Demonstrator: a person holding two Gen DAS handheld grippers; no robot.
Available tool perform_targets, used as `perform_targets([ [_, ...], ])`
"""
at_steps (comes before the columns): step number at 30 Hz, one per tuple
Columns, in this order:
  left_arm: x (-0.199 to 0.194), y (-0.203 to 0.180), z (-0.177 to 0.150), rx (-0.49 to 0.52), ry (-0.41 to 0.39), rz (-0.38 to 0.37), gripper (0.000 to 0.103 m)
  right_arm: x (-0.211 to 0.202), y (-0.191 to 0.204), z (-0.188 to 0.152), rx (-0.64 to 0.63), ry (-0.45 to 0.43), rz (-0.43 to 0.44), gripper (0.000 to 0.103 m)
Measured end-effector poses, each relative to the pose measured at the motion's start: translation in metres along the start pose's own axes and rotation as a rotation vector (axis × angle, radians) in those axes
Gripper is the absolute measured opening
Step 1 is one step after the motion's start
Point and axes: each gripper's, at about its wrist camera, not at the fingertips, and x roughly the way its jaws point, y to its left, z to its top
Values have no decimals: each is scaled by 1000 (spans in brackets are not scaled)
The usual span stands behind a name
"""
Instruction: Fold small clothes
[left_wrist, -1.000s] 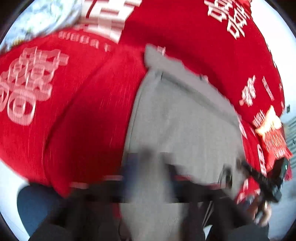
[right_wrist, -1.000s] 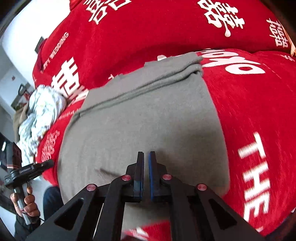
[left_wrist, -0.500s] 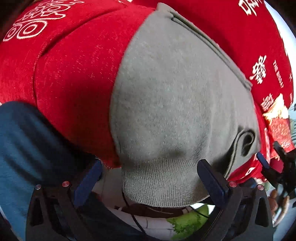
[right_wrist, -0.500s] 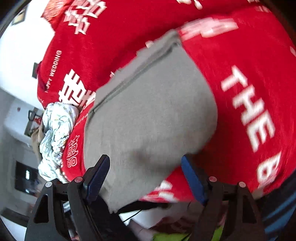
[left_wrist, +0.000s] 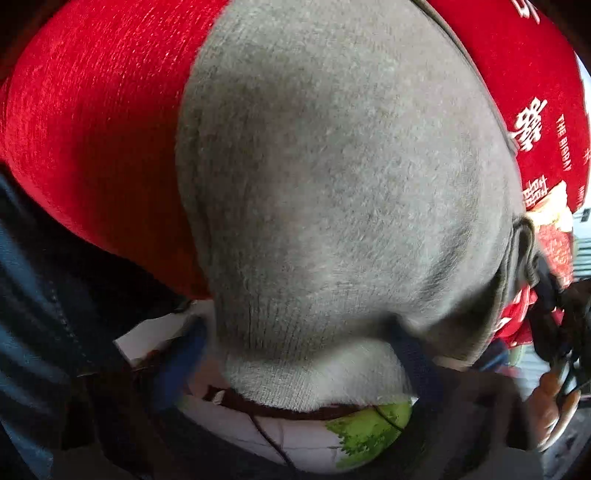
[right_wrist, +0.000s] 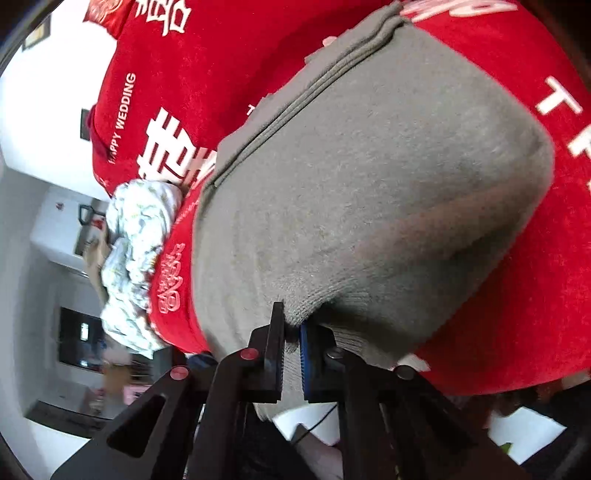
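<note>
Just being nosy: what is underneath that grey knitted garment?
The grey knitted garment lies on a red blanket with white lettering, which shows all around it. Its ribbed hem overhangs the edge. What lies beneath the blanket is covered.

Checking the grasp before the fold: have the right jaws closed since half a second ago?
Yes. The right gripper has shut on the grey garment's ribbed hem, which hangs over the red blanket's edge.

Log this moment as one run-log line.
step: grasp hem | right gripper: shut on grey garment | left gripper: open, straddling hem | surface: red blanket
</note>
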Motion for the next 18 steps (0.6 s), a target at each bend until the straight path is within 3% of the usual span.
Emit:
perform_targets([
  [1,2,1,-2,-3,40,-69,10,-3,2,-2,-14,-4,3,8],
  [3,-6,-3,-9,11,21,-76,10,-14,9,-10,-65,-17,16,8],
  [9,-64,-34,-26,149,-170,-83,10,-59,29,-19,-191,-94,68,8],
  [13,-103,-68,1,184,-327,-106,10,-75,30,-1,-195,-170,92,8],
  [18,-115,-95,56,182,-395,-115,10,-76,19,36,-151,-248,89,8],
])
